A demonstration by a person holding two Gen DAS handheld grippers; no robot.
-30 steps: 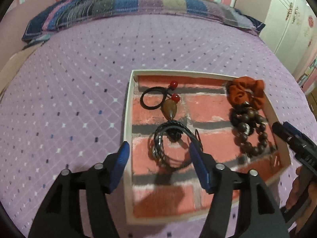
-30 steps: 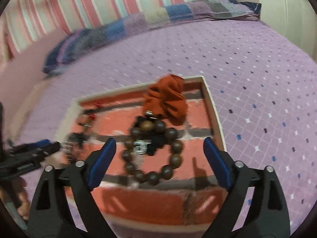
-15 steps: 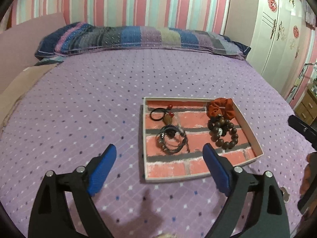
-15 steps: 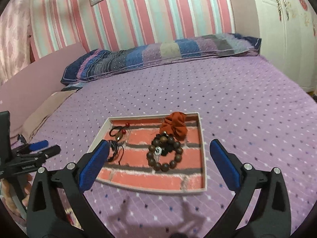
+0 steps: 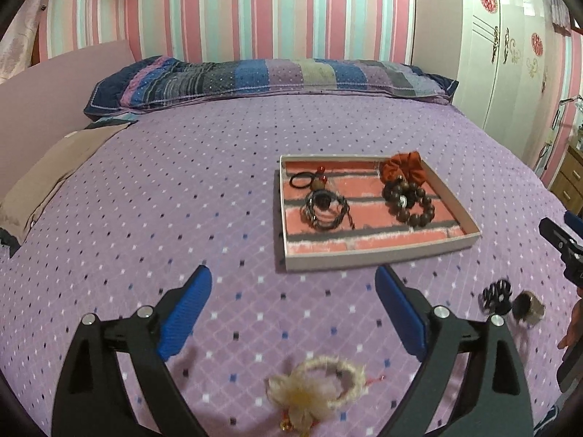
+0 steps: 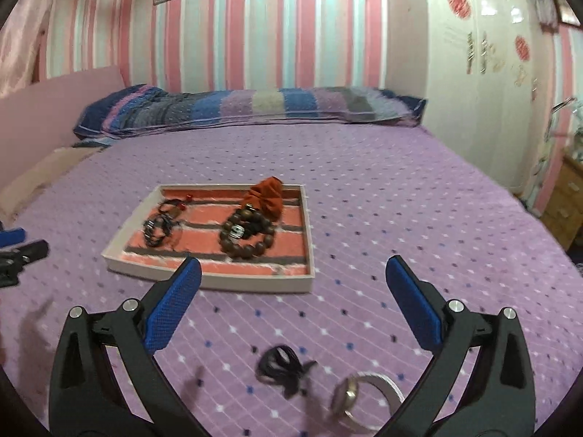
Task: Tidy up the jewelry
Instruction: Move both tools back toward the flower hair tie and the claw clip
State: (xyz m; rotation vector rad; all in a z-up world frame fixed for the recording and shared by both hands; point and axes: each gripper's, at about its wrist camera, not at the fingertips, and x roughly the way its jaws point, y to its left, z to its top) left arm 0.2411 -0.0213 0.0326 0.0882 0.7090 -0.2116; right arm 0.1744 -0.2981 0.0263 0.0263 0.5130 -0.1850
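Observation:
A shallow tray (image 5: 364, 255) (image 6: 218, 284) with a brick-pattern floor lies on the purple bed. It holds a wooden bead bracelet (image 5: 410, 202) (image 6: 249, 235), an orange scrunchie (image 5: 402, 167) (image 6: 267, 196), a dark cord bracelet (image 5: 324, 209) (image 6: 158, 227) and a black hair tie with red beads (image 5: 309, 180). My left gripper (image 5: 293, 309) is open and empty above a cream woven bracelet (image 5: 317, 391). My right gripper (image 6: 293, 306) is open and empty above a black hair tie (image 6: 282, 366) (image 5: 495, 293) and a watch (image 6: 359, 395) (image 5: 526, 307).
A striped pillow (image 5: 262, 76) (image 6: 247, 109) lies along the far edge of the bed. A folded beige cloth (image 5: 47, 178) lies at the left. A white wardrobe (image 5: 503, 54) and a wooden drawer unit (image 5: 568, 182) stand at the right.
Both grippers have pulled back from the tray toward the bed's near side, staying open. The loose bracelet, hair tie and watch have come into view below them.

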